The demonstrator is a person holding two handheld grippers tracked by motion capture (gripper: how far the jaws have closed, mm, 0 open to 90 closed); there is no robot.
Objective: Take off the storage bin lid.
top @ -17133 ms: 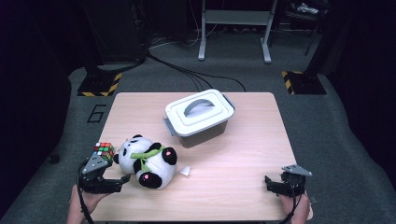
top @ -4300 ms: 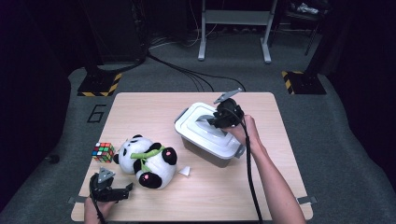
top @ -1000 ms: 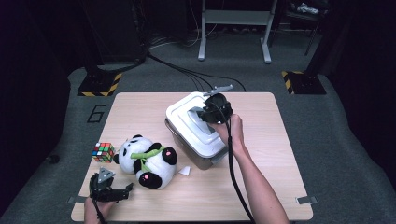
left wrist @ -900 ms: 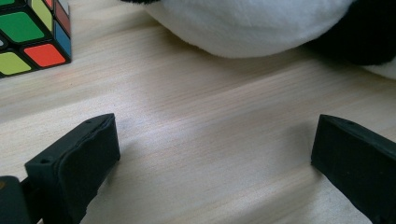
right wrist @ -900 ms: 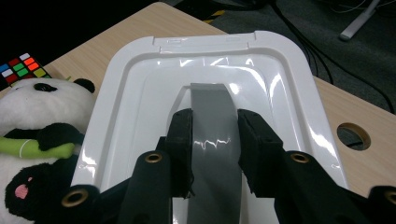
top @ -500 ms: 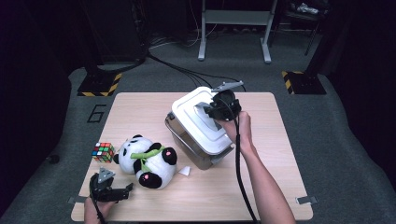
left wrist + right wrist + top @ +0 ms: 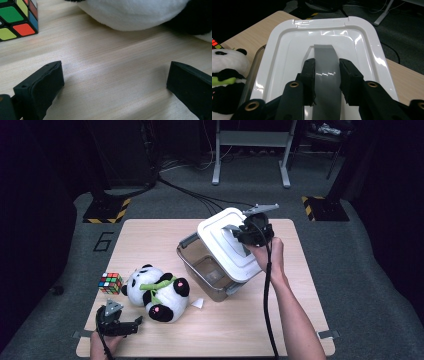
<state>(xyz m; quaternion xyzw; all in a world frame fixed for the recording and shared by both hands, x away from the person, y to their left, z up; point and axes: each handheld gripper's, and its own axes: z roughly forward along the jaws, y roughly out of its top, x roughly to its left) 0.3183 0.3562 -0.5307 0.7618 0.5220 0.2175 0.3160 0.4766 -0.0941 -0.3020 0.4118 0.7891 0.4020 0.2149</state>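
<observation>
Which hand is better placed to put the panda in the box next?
Left. The left gripper rests open beside the plush panda, while the right gripper is busy, shut on the lid's grey handle, holding the white lid tilted.

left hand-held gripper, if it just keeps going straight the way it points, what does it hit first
Most likely the plush panda. The left hand-held gripper rests low over the table with its jaws open, and the panda's white body lies straight ahead of them. The colour cube sits off to one side, probably clear of that line.
</observation>
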